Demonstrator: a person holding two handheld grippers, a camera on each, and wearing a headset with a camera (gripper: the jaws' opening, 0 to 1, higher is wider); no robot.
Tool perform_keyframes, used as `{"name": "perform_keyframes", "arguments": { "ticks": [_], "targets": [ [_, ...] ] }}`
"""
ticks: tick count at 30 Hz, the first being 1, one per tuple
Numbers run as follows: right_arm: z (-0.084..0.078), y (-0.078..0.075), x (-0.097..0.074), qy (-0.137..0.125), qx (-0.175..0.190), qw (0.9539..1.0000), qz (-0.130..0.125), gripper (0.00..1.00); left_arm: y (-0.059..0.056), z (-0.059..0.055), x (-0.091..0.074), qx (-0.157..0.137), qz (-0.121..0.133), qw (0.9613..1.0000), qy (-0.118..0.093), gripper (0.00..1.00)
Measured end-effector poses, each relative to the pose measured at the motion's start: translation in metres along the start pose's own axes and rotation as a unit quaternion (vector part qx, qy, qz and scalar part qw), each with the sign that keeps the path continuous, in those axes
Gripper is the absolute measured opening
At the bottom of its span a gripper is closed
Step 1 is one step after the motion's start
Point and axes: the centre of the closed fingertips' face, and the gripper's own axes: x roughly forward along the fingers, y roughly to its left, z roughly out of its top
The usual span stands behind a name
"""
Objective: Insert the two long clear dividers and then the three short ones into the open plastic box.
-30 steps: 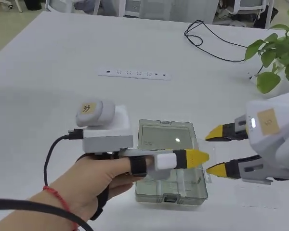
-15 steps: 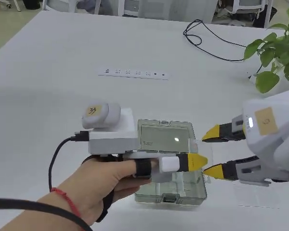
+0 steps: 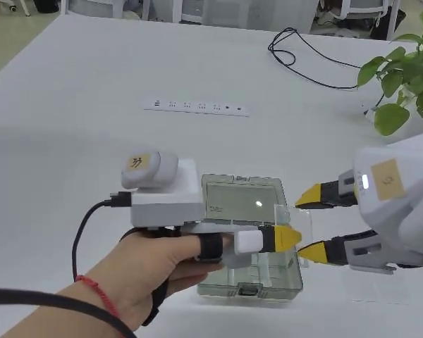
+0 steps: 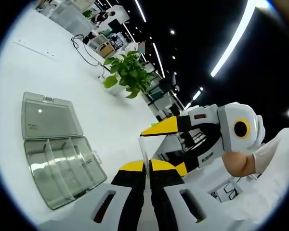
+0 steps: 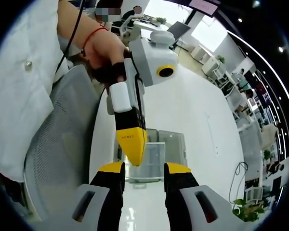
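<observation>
The open clear plastic box (image 3: 282, 278) lies on the white table with its lid (image 3: 243, 197) folded back. In the left gripper view the box (image 4: 84, 175) has two long dividers standing in it. My left gripper (image 3: 289, 238) hovers over the box's right side, shut on a clear divider (image 3: 302, 224). That divider (image 4: 143, 149) rises edge-on from between its jaws. My right gripper (image 3: 310, 224) is open just right of the box, its yellow jaws above and below the held divider (image 5: 154, 159). The left gripper (image 5: 134, 147) points toward my right gripper (image 5: 143, 168).
A white power strip (image 3: 197, 108) lies farther back on the table. A black cable (image 3: 303, 56) loops at the far right, beside a green plant (image 3: 405, 77). The person's hand (image 3: 141, 274) holds the left gripper, with a black cord trailing from it.
The left gripper has shifted slightly down and right over the box with the divider. The right gripper has barely moved.
</observation>
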Motion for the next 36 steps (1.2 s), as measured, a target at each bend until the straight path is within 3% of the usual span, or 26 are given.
{"name": "perform_keyframes", "arguments": {
  "ticks": [13, 17, 21, 25, 28, 33, 34, 36],
  "targets": [
    [0.004, -0.005, 0.000, -0.007, 0.001, 0.9999, -0.009, 0.34, 0.001, 0.004, -0.001, -0.004, 0.004, 0.9999, -0.012, 0.00],
    [0.005, -0.009, -0.004, -0.014, 0.010, 0.9998, -0.012, 0.36, 0.002, 0.005, -0.003, 0.014, 0.008, 0.9998, -0.012, 0.00],
    [0.007, -0.015, -0.012, -0.039, 0.046, 0.9982, -0.002, 0.35, 0.000, 0.001, -0.006, 0.074, 0.007, 0.9972, 0.003, 0.00],
    [0.009, -0.018, -0.019, -0.059, 0.070, 0.9957, 0.018, 0.33, -0.001, -0.003, -0.010, 0.134, 0.000, 0.9909, 0.018, 0.00],
    [0.006, -0.017, -0.019, -0.070, 0.086, 0.9928, 0.044, 0.31, -0.003, -0.007, -0.011, 0.160, -0.007, 0.9867, 0.028, 0.00],
    [0.011, -0.012, -0.023, -0.090, 0.107, 0.9860, 0.091, 0.26, -0.007, -0.012, -0.014, 0.229, -0.023, 0.9721, 0.043, 0.00],
    [0.011, -0.010, -0.024, -0.092, 0.109, 0.9847, 0.100, 0.25, -0.007, -0.014, -0.015, 0.230, -0.023, 0.9716, 0.048, 0.00],
    [0.014, -0.010, -0.025, -0.102, 0.115, 0.9814, 0.114, 0.22, -0.008, -0.017, -0.016, 0.254, -0.028, 0.9651, 0.057, 0.00]
  ]
}}
